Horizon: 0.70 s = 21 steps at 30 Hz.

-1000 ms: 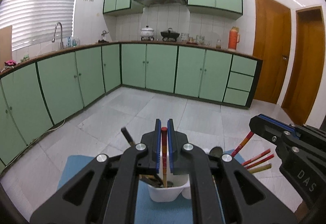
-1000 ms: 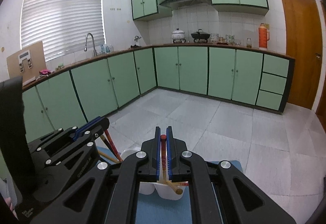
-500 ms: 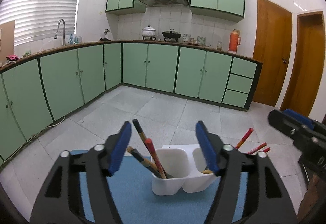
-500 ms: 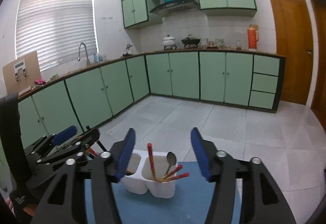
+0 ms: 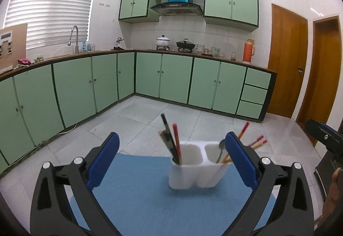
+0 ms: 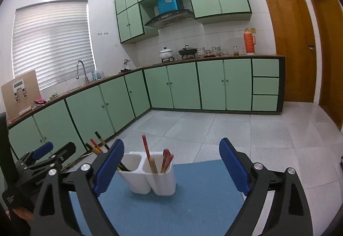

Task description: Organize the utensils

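Left tongs (image 5: 171, 158): jaws opening wide, nothing between the pads; white two-cup holder (image 5: 198, 168) stands ahead at 12 o'clock on the blue mat (image 5: 137, 193), apart from both pads. Dark and red chopsticks (image 5: 171, 141) lean in its left cup at 11 o'clock; a spoon (image 5: 220, 150) and red sticks (image 6: 166, 159) fill the right cup. Right tongs (image 6: 171, 166): jaws opening too, empty, holder at 12 o'clock just beyond them. Judging the release step: back both hands straight away and level, so no pad clips a leaning stick. No loose utensils in view on the tabletop; check before you reach again.
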Available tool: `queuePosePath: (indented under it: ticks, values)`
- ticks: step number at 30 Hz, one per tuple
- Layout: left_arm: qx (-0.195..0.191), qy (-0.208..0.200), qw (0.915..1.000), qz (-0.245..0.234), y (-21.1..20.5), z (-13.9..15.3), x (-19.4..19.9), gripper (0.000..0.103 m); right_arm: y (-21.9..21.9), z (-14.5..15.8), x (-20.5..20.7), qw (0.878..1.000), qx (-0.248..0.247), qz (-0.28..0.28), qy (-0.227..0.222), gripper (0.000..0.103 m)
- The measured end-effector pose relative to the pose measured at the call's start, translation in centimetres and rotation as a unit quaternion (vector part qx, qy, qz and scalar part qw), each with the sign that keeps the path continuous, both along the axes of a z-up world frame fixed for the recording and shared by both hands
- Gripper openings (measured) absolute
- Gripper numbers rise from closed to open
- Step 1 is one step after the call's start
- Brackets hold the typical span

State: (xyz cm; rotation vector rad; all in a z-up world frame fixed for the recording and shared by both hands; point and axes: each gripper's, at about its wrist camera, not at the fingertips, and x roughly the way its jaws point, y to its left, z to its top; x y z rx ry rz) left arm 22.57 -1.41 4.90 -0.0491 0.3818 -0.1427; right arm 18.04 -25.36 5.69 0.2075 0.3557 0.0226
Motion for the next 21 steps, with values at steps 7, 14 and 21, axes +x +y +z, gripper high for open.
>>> queuePosePath:
  ticks: [7, 14, 21]
  values:
    - [0.006, 0.016, 0.9998, -0.007, 1.1, -0.4, -4.2, 0.097, 0.8, -0.5, -3.8, 1.0, -0.014, 0.005, 0.004, 0.097]
    - [0.011, 0.025, 0.9996, -0.008, 1.7, -0.2, -7.8, 0.097, 2.7, -0.5, -7.1, 0.999, -0.032, 0.024, 0.003, 0.097]
    - [0.031, 0.012, 0.9993, -0.015, 1.5, 0.8, -10.7, 0.097, 4.1, -0.3, -9.5, 0.999, -0.041, 0.036, -0.001, 0.097]
